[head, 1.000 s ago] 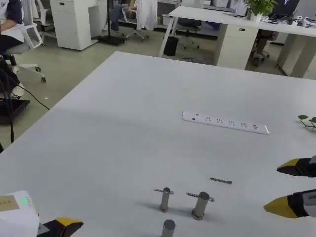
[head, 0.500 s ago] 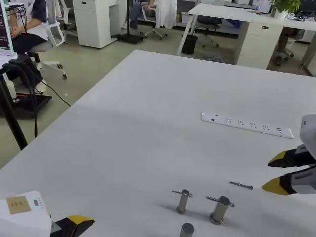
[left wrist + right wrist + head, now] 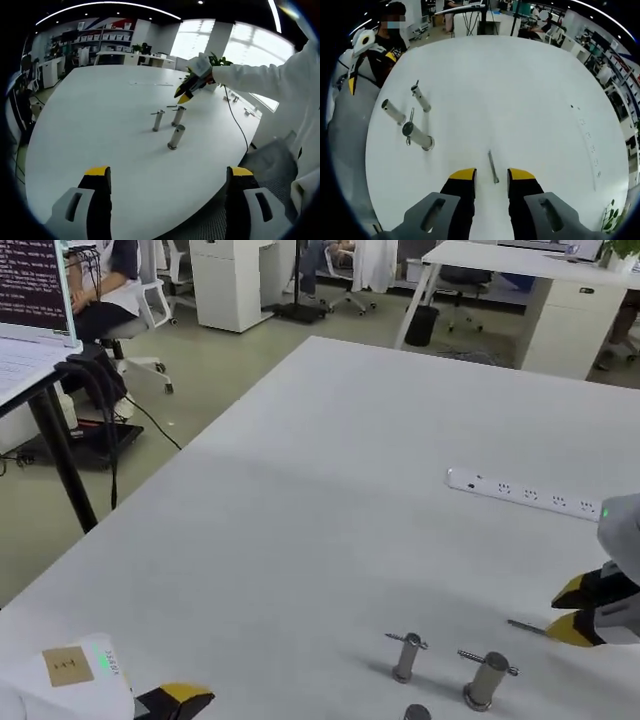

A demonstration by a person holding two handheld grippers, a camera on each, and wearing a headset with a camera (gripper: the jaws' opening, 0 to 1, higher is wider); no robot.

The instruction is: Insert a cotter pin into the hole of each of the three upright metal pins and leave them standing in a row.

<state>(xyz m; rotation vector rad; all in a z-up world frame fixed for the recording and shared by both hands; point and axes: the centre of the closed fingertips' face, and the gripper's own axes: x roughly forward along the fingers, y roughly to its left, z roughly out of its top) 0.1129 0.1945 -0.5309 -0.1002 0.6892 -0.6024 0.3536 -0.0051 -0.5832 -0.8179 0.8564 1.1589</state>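
Since a second earlier our right gripper (image 3: 560, 612) had closed most of the distance to the loose cotter pin (image 3: 492, 167), and its jaws had drawn narrower. We judged the cotter pin light, thin, stiff and smooth. Lying flat on the white table (image 3: 300, 490), it seemed likely to skid or roll under a careless pinch. The best hold, we thought, was across its shaft toward one end, leaving the other end free for the hole, though we could not tell which end carried the loop. In the right gripper view it ran lengthwise along the gap between the two yellow fingertips (image 3: 463, 175), with its near end just inside them and touching neither, as far as we could see. The jaws stood a little apart, clamped on nothing. Off to one side stood the three metal pins (image 3: 405, 657), two already crossed by cotter pins and the third metal pin (image 3: 176, 136) bare. Our left gripper (image 3: 168, 172) hung wide open, well apart from them, and a power strip (image 3: 520, 495) lay farther up the table.
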